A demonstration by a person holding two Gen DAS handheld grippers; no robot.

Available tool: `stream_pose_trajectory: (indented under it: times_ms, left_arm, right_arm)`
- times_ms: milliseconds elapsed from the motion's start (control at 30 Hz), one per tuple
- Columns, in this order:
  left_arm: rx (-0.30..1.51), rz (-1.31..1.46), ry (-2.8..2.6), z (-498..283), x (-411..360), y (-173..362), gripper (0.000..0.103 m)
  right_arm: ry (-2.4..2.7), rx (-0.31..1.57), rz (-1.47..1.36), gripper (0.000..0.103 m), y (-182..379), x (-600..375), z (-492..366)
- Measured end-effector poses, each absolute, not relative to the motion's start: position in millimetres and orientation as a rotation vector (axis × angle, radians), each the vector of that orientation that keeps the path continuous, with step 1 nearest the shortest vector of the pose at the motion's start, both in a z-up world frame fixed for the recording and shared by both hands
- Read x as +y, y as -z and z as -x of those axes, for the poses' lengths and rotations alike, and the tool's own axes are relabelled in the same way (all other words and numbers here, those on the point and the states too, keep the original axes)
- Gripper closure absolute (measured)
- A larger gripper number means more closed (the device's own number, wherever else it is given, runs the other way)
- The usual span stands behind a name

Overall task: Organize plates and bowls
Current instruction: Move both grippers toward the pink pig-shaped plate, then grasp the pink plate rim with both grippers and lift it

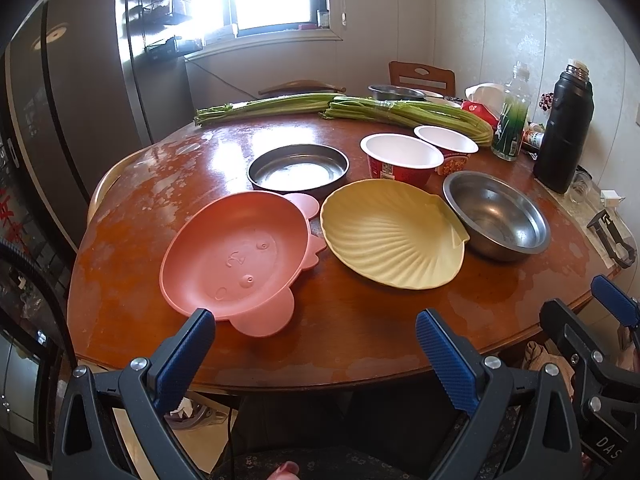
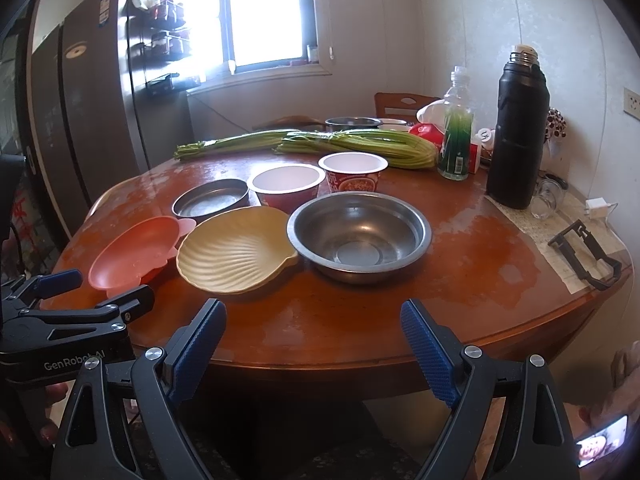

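Note:
On the round wooden table [image 1: 360,320] a pink plate [image 1: 236,260] lies front left, with a yellow shell-shaped plate [image 1: 392,236] beside it and a steel bowl [image 1: 500,216] to the right. Behind them sit a shallow steel pan [image 1: 298,168] and two red paper bowls [image 1: 400,156] [image 1: 448,142]. My left gripper [image 1: 314,320] hovers open at the table's front edge, just short of the pink plate. My right gripper [image 2: 314,308] is also open and holds nothing, in front of the steel bowl [image 2: 360,236] and the yellow plate [image 2: 236,256].
Two celery bundles [image 1: 408,114] lie across the back of the table. A black thermos [image 2: 516,136], a green-labelled bottle [image 2: 456,136], a glass and a black phone stand [image 2: 588,252] crowd the right side. A fridge [image 1: 80,100] stands left, a chair [image 1: 422,76] behind.

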State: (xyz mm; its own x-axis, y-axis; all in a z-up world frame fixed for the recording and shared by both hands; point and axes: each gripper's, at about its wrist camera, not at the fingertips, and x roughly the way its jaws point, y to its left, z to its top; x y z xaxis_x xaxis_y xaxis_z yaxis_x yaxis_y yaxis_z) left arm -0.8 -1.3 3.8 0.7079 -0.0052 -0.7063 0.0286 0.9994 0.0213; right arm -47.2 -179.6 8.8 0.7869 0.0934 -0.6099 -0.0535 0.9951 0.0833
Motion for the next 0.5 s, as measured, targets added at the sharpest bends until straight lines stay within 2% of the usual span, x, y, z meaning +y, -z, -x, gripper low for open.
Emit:
stream_pose_trajectory:
  times_ms: [233, 500]
  left_arm:
    - [0.770, -0.001, -0.015, -2.5, 27.0, -12.3, 0.002]
    - [0.719, 0.086, -0.143, -12.0, 108.6, -10.8, 0.002]
  right_arm:
    - [-0.133, 0.644, -0.051, 0.013, -20.7, -168.0, 31.0]
    - [-0.346, 0.654, 0.021, 0.013, -38.1, -114.6, -28.8]
